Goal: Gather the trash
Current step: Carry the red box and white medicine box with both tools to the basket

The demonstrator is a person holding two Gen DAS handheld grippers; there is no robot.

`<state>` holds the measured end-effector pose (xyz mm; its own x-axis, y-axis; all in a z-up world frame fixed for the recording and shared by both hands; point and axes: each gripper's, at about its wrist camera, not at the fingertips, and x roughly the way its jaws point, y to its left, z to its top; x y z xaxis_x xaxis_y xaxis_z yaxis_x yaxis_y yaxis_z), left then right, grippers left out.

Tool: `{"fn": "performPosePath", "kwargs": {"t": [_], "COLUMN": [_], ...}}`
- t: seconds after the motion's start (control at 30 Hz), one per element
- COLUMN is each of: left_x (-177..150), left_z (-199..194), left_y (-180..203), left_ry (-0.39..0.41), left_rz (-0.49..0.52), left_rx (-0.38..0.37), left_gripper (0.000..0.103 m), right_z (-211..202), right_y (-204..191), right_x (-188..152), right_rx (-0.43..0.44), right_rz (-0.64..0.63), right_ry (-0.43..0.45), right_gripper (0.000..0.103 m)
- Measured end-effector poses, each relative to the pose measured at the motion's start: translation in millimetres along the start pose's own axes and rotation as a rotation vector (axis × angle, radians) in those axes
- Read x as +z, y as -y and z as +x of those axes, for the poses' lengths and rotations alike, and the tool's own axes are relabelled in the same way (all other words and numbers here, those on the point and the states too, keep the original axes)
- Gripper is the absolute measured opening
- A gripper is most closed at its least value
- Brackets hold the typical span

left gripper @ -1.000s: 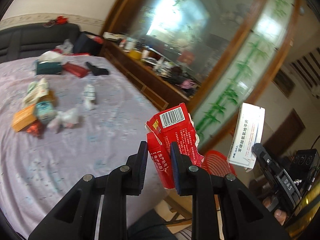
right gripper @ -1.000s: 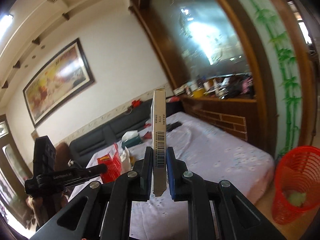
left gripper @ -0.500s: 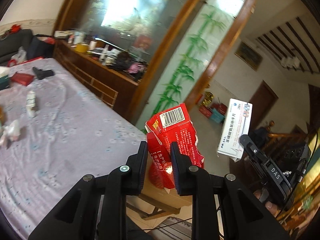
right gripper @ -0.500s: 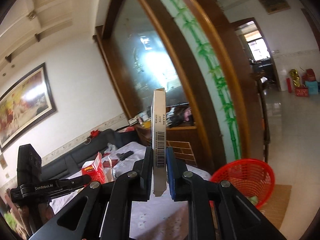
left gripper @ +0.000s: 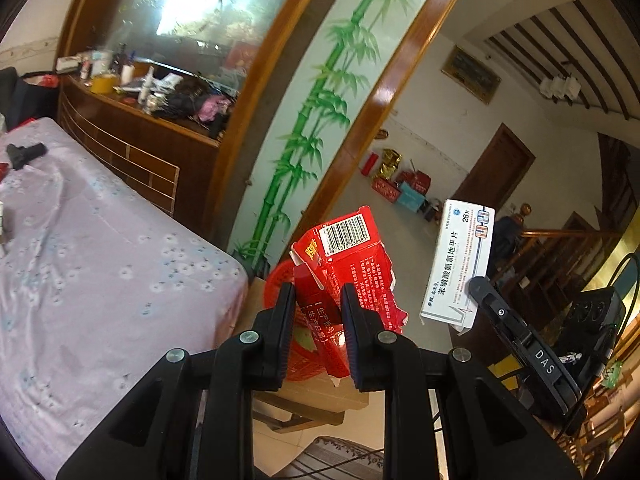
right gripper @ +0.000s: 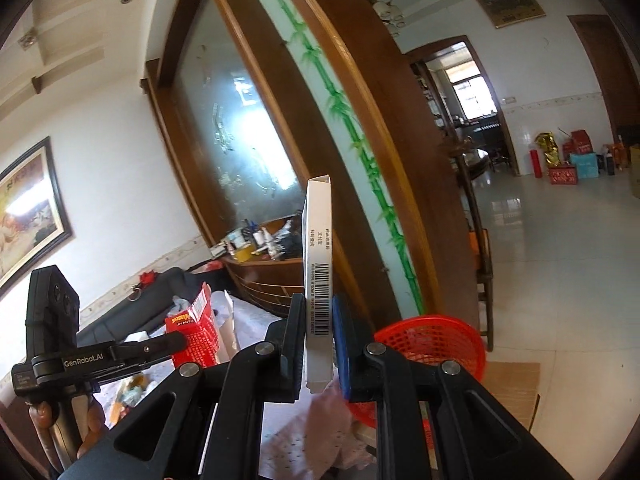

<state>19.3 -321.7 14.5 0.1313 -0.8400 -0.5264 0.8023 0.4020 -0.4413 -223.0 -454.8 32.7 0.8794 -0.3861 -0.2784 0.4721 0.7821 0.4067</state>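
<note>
Left gripper (left gripper: 316, 316): fingers clamped on a torn red carton (left gripper: 348, 268), centre frame.
Right gripper (right gripper: 318, 330): fingers clamped on a white medicine box (right gripper: 319, 264), upright, centre frame.
Change: both views have swung off the cloth-covered tabletop (left gripper: 92, 264) toward the red mesh basket (right gripper: 440, 340), now directly behind the carton, lower centre.
Meaning: carry nearly done; release over the basket likely next.
</note>
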Motion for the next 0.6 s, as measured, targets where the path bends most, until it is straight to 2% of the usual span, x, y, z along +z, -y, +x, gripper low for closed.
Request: {"fn": "performPosePath", "kwargs": {"t": [0.3,0.6], "left_x": [0.1,-1.1], "left_z": [67.7,128.2], "left_y": [1.8,4.9], "left_ry": [-0.082,-0.153], "left_rz": [-0.019,0.006], "left_rx": [-0.005,0.041], "left_gripper": [0.022,0.022], "right_z": [23.8,48.0], "right_y": [37.1,68.8], "right_x": [-8.4,-18.5], "right_rx": [-0.063,-0.108], "right_rz": [0.053,0.109], "right_ry": [-0.058,-0.136], "right_gripper": [0.014,0.014]}}
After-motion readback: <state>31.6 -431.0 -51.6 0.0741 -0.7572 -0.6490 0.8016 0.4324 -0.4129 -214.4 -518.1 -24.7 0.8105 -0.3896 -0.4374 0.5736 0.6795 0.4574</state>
